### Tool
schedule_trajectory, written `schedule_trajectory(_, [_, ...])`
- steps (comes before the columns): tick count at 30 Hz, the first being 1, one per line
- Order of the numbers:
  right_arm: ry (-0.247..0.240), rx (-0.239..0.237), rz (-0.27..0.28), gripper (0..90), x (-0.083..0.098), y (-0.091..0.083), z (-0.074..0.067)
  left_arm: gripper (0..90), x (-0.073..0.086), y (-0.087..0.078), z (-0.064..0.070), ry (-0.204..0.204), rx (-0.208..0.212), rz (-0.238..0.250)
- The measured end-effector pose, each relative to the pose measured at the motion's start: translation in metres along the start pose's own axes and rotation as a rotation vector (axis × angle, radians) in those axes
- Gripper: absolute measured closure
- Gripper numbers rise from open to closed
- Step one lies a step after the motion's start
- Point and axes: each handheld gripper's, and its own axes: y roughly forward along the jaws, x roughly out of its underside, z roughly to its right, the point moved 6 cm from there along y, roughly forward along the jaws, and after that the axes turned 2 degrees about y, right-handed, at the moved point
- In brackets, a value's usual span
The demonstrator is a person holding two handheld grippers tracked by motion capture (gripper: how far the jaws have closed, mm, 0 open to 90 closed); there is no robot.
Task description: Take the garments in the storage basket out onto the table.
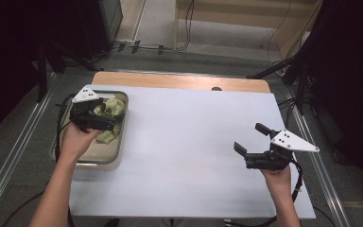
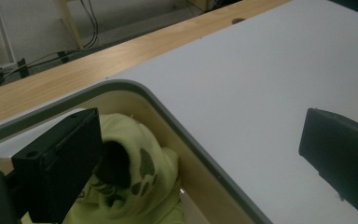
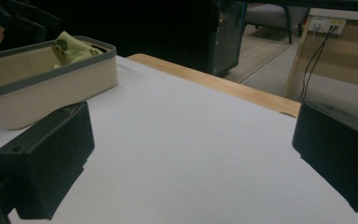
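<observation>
Yellow-green cloth (image 2: 144, 186) dark-spotted, cream bin (image 1: 118, 142)

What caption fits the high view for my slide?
Left gripper hovers open over green cloth in a bin; right gripper waits open.

A white sheet (image 1: 179, 142) covers most of the wooden worktop (image 1: 179, 81), leaving a bare strip of wood along the far edge. On that strip sits a small dark knot (image 1: 216, 88). Beyond the worktop, cables (image 1: 142, 47) trail over the grey floor (image 1: 227, 61). A pale wooden cabinet (image 1: 246, 14) stands at the back, and dark stands (image 1: 288, 66) flank the worktop.
</observation>
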Motion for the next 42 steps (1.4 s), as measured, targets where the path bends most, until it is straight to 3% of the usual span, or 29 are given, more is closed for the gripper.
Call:
schedule_trajectory(9, [0.003, 0.002, -0.001, 0.0, 0.000, -0.001, 0.001, 0.3, 0.007, 0.014, -0.018, -0.028, -0.042, -0.065])
schedule_trajectory(29, [0.003, 0.001, 0.001, 0.0, 0.000, -0.001, 0.002, 2.8, 0.022, 0.035, -0.036, -0.098, -0.062, -0.203])
schedule_trajectory(34, [0.008, 0.002, 0.001, 0.0, 0.000, -0.002, 0.003, 15.3, 0.025, 0.037, -0.039, -0.091, -0.074, -0.216])
schedule_trajectory(37, [0.013, 0.005, 0.002, 0.0, 0.000, -0.002, 0.003, 16.9, 0.025, 0.038, -0.040, -0.103, -0.084, -0.215])
schedule_trajectory(42, [0.013, 0.004, 0.003, 0.0, 0.000, -0.003, 0.003, 27.2, 0.026, 0.039, -0.042, -0.113, -0.091, -0.221])
